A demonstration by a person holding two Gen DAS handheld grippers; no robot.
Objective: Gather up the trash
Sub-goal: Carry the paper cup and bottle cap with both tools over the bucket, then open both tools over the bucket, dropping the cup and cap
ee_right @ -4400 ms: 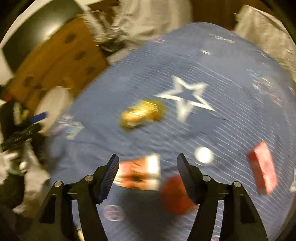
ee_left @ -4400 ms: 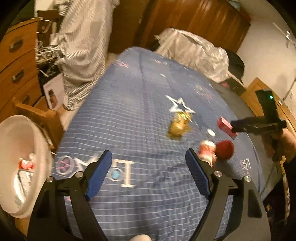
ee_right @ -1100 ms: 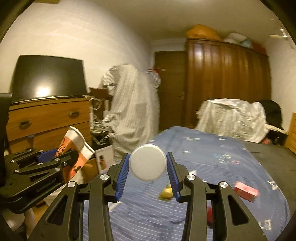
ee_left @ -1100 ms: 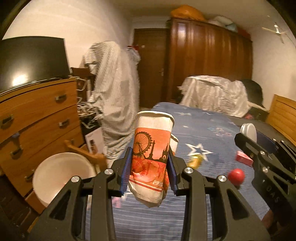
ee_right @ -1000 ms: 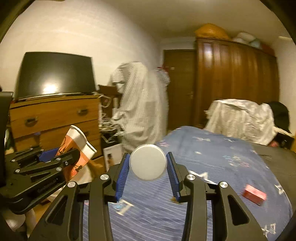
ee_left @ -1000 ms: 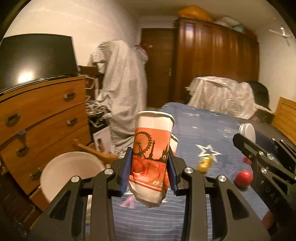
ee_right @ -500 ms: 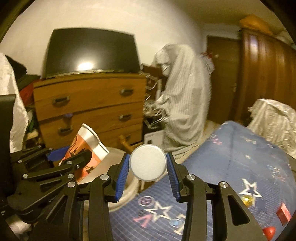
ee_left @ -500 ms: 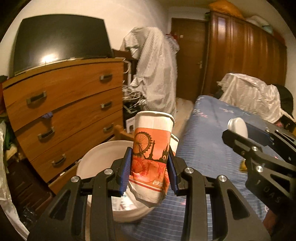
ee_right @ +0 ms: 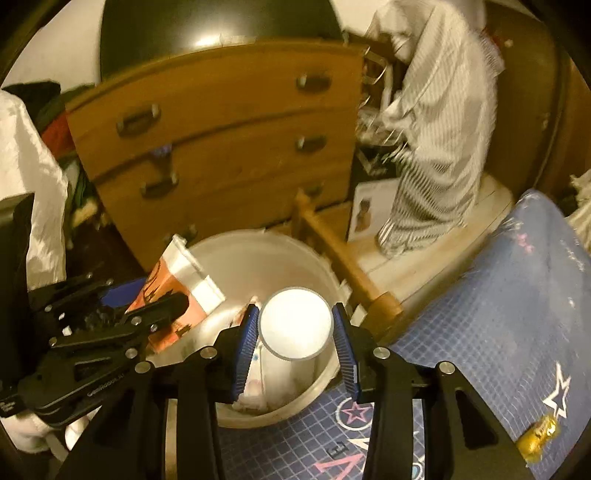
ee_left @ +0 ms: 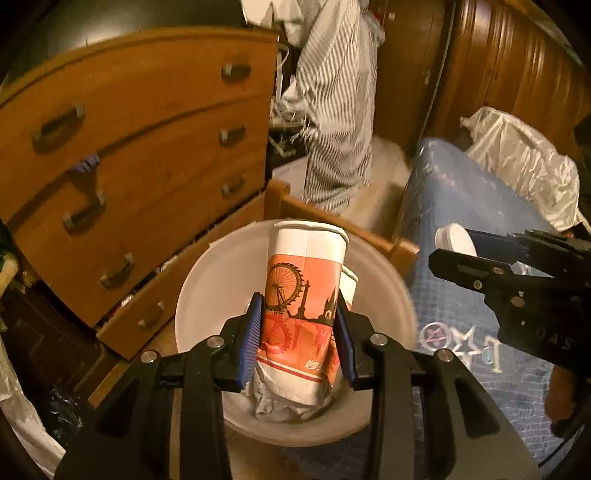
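Note:
My left gripper (ee_left: 298,336) is shut on a crumpled orange-and-white paper cup (ee_left: 304,295) and holds it over the white trash bin (ee_left: 192,295). In the right wrist view the same cup (ee_right: 173,291) hangs at the bin's left rim. My right gripper (ee_right: 295,341) is shut on a round white lid (ee_right: 294,324), above the bin's (ee_right: 258,251) right half. The lid (ee_left: 454,240) and the right gripper show at the right of the left wrist view. Crumpled wrappers lie inside the bin. A gold wrapper (ee_right: 539,435) lies on the blue bedspread (ee_right: 517,314).
A wooden chest of drawers (ee_left: 129,166) stands just behind the bin, with a dark screen (ee_right: 214,22) on top. A wooden bed post (ee_right: 343,258) runs beside the bin. A striped cloth (ee_right: 439,129) hangs further back, by a wardrobe (ee_left: 498,74).
Both grippers swung left from over the bed and tipped downward, carrying cup and lid. They now hang over the white bin, which fills the lower middle of both views.

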